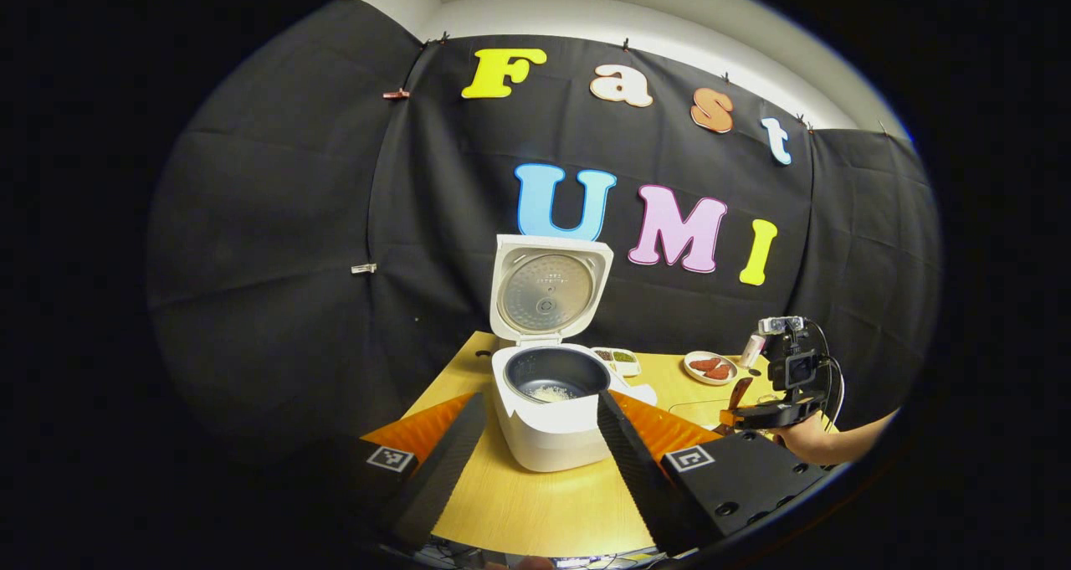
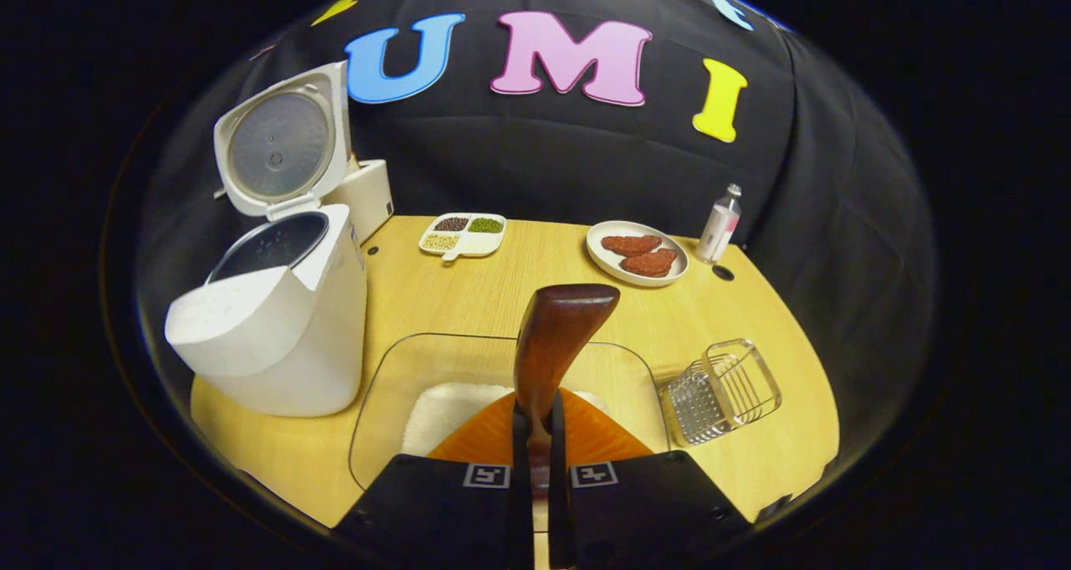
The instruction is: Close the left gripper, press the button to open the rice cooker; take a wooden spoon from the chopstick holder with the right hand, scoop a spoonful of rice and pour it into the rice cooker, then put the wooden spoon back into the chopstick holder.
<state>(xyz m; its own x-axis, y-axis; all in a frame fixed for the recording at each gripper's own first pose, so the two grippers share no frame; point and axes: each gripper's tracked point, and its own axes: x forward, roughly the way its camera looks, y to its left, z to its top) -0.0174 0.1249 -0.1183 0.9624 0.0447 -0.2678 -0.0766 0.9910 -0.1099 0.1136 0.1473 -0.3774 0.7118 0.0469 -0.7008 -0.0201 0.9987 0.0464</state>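
Observation:
The white rice cooker (image 1: 548, 432) stands with its lid (image 1: 548, 290) up, and a little rice lies in its dark pot (image 1: 552, 377). My left gripper (image 1: 540, 403) is open just in front of it, with a finger on either side of the cooker's front. My right gripper (image 2: 538, 419) is shut on the handle of the wooden spoon (image 2: 556, 336). The spoon's bowl points up and away over a clear glass container (image 2: 393, 386) of white rice (image 2: 448, 411). The wire chopstick holder (image 2: 724, 390) stands right of the container. The right gripper (image 1: 782, 386), in a hand, is at the table's right.
At the back of the wooden table (image 2: 468, 294) are a divided dish of beans (image 2: 463, 233), a plate with red pieces (image 2: 637, 252) and a small bottle (image 2: 719, 223). A white box (image 2: 368, 193) stands behind the cooker (image 2: 276, 327).

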